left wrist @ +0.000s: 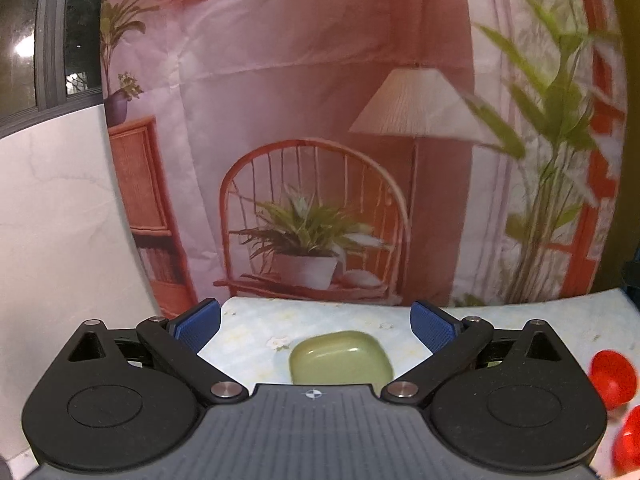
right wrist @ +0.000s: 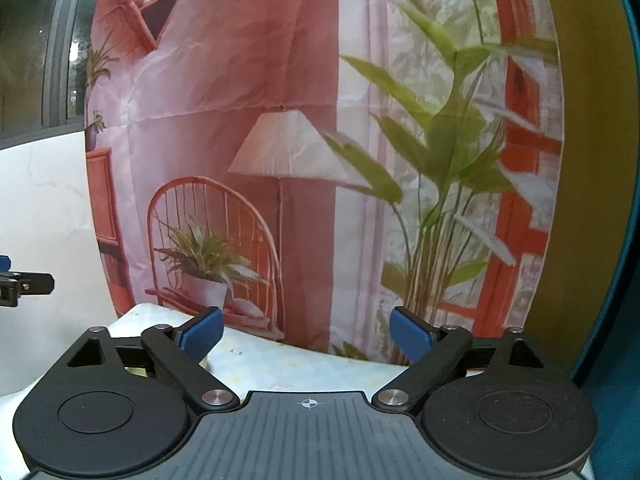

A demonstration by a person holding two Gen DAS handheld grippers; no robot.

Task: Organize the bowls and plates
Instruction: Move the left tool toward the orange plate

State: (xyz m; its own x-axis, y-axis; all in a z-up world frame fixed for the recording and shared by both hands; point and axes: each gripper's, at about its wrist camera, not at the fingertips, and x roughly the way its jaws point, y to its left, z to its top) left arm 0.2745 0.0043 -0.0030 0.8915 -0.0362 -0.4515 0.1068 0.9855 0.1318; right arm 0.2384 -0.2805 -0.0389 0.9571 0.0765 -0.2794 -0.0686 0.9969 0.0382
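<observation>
Left claw spread wide, blue ribbed pads well apart, nothing gripped, hovering over the pale floral-patterned tabletop. Between the pads and slightly below them in the left wrist view, a glossy olive-green square plate with rounded corners, lying flat on the tabletop at about 6 o'clock of the frame centre, its near edge hidden behind the claw body, touching neither pad. At 4 o'clock, near the frame's right edge, two bright red glossy rounded bowls, blurred, one above the other, well apart from the green plate; whether they touch each other cannot be told. Right claw also wide, blue pads parted, empty, pointing over the far edge of the same tabletop. At 9 o'clock in the right wrist view, a black linkage tip of the left claw just entering the frame. Behind the tabletop, a printed fabric backdrop showing a wicker chair, a potted plant, a floor lamp and tall green leaves.
</observation>
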